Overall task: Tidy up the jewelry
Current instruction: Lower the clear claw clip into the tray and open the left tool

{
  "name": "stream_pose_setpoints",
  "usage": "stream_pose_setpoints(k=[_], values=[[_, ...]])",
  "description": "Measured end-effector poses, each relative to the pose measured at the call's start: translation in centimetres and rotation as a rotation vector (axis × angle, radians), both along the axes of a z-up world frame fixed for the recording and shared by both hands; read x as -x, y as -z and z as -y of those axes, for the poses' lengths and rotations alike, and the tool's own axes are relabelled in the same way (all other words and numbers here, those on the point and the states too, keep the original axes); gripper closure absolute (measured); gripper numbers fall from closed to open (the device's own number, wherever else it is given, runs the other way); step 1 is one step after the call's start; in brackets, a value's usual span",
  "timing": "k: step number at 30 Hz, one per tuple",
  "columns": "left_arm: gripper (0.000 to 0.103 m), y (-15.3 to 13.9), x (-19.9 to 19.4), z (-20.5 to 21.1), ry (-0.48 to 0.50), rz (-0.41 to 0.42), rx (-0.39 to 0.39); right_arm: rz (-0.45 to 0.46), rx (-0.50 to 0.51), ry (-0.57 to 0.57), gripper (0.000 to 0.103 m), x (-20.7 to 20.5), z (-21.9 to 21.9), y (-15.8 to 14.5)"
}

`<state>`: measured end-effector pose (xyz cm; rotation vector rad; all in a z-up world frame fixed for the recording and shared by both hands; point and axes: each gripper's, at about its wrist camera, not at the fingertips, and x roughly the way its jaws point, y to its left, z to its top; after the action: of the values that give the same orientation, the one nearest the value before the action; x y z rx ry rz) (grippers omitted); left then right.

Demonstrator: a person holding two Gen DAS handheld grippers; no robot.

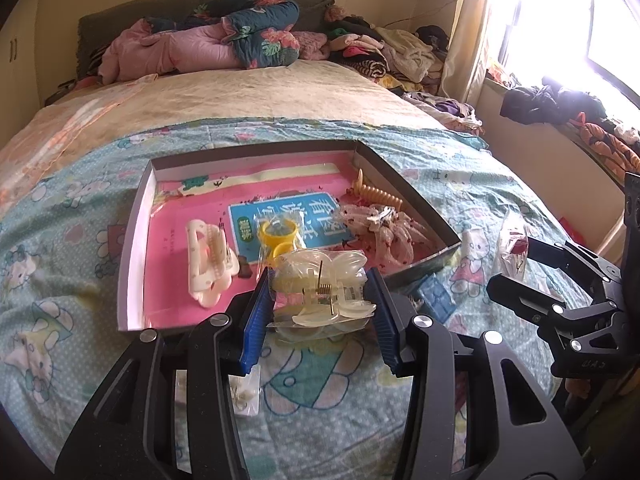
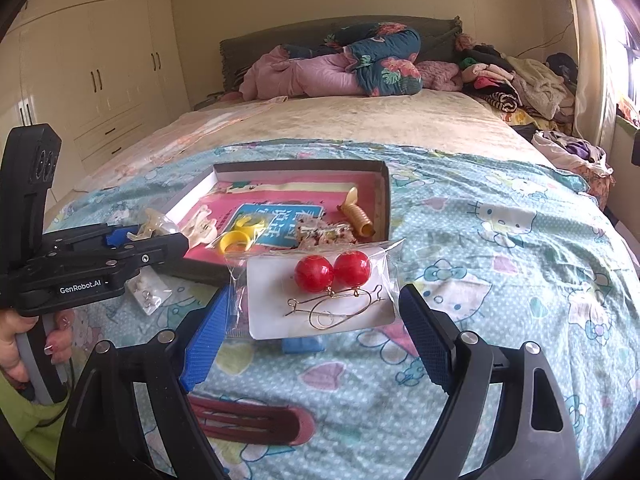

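Observation:
My left gripper [image 1: 320, 300] is shut on a translucent cream claw clip [image 1: 324, 280] in a clear bag, held over the near edge of the shallow box tray [image 1: 134, 240]. My right gripper [image 2: 316, 332] is shut on a clear packet with a white card [image 2: 272, 304] carrying two red ball earrings [image 2: 332, 270], held above the bedspread just short of the tray [image 2: 386, 200]. In the left wrist view the right gripper [image 1: 510, 264] hangs to the right of the tray with that packet [image 1: 510, 240]. The left gripper [image 2: 132, 236] shows at the left of the right wrist view.
The tray is lined with a pink book and holds a white claw clip [image 1: 208, 260], yellow rings [image 1: 278, 234], an orange spiral tie [image 1: 376, 196] and pink floral clips [image 1: 384, 228]. On the bedspread lie a blue item [image 1: 436, 296], a small packet [image 1: 246, 396] and a dark red hair clip [image 2: 248, 420].

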<state>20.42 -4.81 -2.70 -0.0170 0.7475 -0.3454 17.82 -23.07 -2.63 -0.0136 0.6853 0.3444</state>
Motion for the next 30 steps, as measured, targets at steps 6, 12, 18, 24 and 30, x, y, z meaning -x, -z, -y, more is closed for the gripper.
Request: stream_pose_setpoints(k=[6, 12, 18, 24, 30], values=[[0.066, -0.4, -2.2, 0.2, -0.008, 0.007, -0.004, 0.006, 0.016, 0.012, 0.022, -1.9, 0.3, -0.3], [0.066, 0.0, -4.5, 0.2, -0.023, -0.002, -0.022, 0.004, 0.025, 0.02, 0.022, -4.1, 0.3, -0.2], [0.066, 0.6, -6.4, 0.0, -0.04, -0.017, -0.029, -0.005, 0.042, 0.022, 0.022, -6.3, 0.0, 0.3], [0.066, 1.3, -8.5, -0.2, -0.056, -0.037, -0.035, -0.018, 0.057, 0.024, 0.022, -8.4, -0.3, 0.9], [0.066, 2.3, -10.5, -0.5, -0.073, -0.071, -0.037, -0.029, 0.076, 0.012, 0.022, -10.0, -1.1, 1.5]])
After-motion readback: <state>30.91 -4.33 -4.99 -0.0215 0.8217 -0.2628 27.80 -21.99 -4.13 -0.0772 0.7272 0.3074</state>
